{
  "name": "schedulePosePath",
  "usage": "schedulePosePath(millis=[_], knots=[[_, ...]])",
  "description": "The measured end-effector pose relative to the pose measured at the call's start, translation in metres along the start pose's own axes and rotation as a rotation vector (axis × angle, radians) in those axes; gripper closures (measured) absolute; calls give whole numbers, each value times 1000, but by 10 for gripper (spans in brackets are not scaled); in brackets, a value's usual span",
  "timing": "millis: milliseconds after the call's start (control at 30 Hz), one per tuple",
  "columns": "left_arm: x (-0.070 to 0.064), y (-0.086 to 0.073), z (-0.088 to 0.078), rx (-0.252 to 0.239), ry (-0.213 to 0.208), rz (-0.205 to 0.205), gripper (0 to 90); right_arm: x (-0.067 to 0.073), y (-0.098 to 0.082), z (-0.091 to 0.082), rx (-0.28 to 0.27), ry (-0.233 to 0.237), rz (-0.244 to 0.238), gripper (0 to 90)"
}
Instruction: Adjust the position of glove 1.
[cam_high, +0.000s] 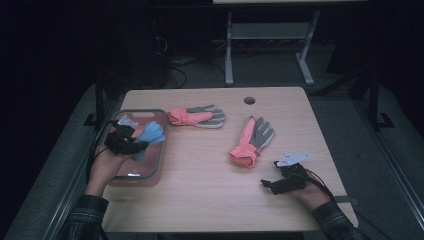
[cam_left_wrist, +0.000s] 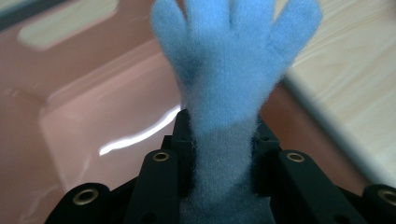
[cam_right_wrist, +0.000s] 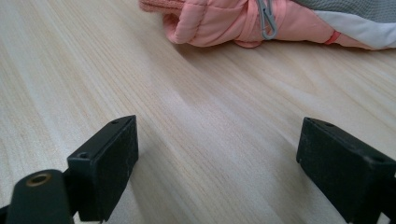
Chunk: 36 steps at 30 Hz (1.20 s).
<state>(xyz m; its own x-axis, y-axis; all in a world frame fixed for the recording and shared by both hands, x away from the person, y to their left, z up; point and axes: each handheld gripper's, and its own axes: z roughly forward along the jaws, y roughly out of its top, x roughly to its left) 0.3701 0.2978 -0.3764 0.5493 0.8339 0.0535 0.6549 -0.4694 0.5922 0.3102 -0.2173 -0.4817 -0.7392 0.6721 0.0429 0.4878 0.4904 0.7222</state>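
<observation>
Left gripper (cam_high: 136, 145) is clamping a blue fleece glove (cam_high: 150, 133) by the cuff end, holding it over the pink tray (cam_high: 159, 165) at the table's (cam_high: 200, 200) left edge. In the left gripper view the jaws are pressing both sides of the glove's (cam_left_wrist: 233, 60) greyish cuff, fingers splaying upward past the jaw tips, tray (cam_left_wrist: 60, 135) floor glossy underneath, tray rim and wood tabletop running along the right. Can't tell whether the glove is touching the tray floor or hanging just above it.

Right gripper (cam_high: 265, 184) is sitting low near the table's front right, jaws standing wide apart, nothing between them. The right gripper view is showing both black jaws spread over bare wood, with the cuff of a coral-and-grey glove (cam_right_wrist: 261, 21) lying ahead of them, a small grey clip on it. Jaws and that glove are apart, not touching.

In the high view that near coral-and-grey glove (cam_high: 251, 141) is lying mid-table, cuff toward the person, fingers pointing away. A second coral-and-grey glove (cam_high: 196, 117) is lying further back, just right of the tray's far corner, fingers pointing right. A round cable hole (cam_high: 249, 100) is sitting near the table's far edge.
</observation>
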Motion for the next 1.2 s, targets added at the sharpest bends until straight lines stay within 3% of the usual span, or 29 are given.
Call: schedulePosePath(millis=[233, 267, 333, 533, 667, 767, 933, 1033, 1133, 1200], knots=[[21, -12, 21, 58, 29, -46, 693, 0, 0, 0, 0, -1, 0, 122], [24, -13, 25, 88, 45, -47, 692, 0, 0, 0, -1, -1, 0, 122], [25, -13, 27, 90, 44, -50, 691, 0, 0, 0, 0, -1, 1, 122], [30, -14, 46, 177, 47, -46, 676, 0, 0, 0, -1, -1, 0, 122], [30, -14, 51, 193, 57, -50, 665, 0, 0, 0, 0, -1, 0, 122], [32, -14, 55, 203, 48, -60, 576, 0, 0, 0, 0, -1, 0, 122], [35, -15, 52, 177, 55, -79, 352, 0, 0, 0, -1, -1, 0, 122], [37, -13, 46, 133, 55, -103, 303, 0, 0, 0, 0, -1, 1, 122], [39, -9, 40, 123, 57, -93, 233, 0, 0, 0, 0, -1, 0, 122], [37, -3, 33, 91, 53, -90, 222, 0, 0, 0, 0, -1, 1, 122]])
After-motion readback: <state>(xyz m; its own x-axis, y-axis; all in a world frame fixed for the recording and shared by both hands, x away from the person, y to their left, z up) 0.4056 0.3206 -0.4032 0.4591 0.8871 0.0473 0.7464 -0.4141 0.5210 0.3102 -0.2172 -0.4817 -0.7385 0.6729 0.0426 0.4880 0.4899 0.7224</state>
